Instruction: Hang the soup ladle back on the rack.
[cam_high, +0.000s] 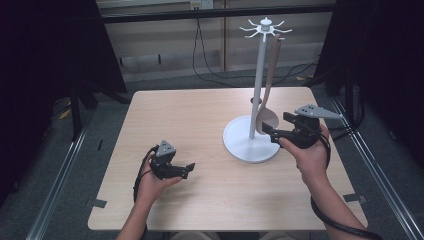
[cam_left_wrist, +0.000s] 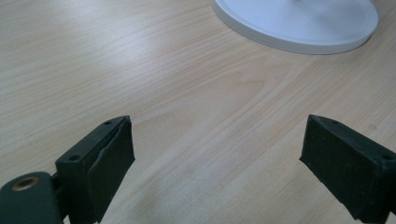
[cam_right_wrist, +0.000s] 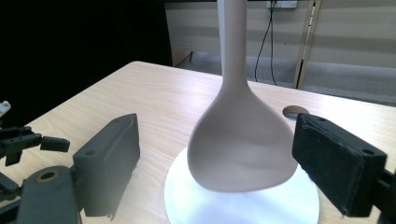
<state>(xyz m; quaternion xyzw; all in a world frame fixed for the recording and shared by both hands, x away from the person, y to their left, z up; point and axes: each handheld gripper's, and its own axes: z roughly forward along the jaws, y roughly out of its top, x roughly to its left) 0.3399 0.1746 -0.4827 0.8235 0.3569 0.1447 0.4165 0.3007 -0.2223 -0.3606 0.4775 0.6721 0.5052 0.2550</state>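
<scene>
Now the stand (cam_high: 251, 145) is the landmark: a white round base on the light wooden worktop (cam_high: 200, 125), with a thin white pole and a ring of hooks at the top. A brown spoon (cam_high: 267, 117) hangs from one hook, beside the pole, with its bowl low, just above the base.

The right gripper (cam_high: 268, 131) is held by a hand (cam_high: 312, 155) just to the right of the stand, and it points toward the spoon. In the right gripper view its fingers (cam_right_wrist: 338, 163) are wide apart, one on each side of the spoon bowl (cam_right_wrist: 243, 149), and they do not touch it. The white base (cam_right_wrist: 243, 205) lies under the bowl.

The left gripper (cam_high: 189, 169) is well to the left of the stand, nearer to the person, low over the worktop. Its fingers (cam_left_wrist: 100, 163) are also apart, with nothing between them except bare wood (cam_left_wrist: 187, 93). In that view the edge of the base (cam_left_wrist: 299, 23) is seen far ahead. A black cable (cam_high: 340, 222) runs from the right gripper along the forearm.
</scene>
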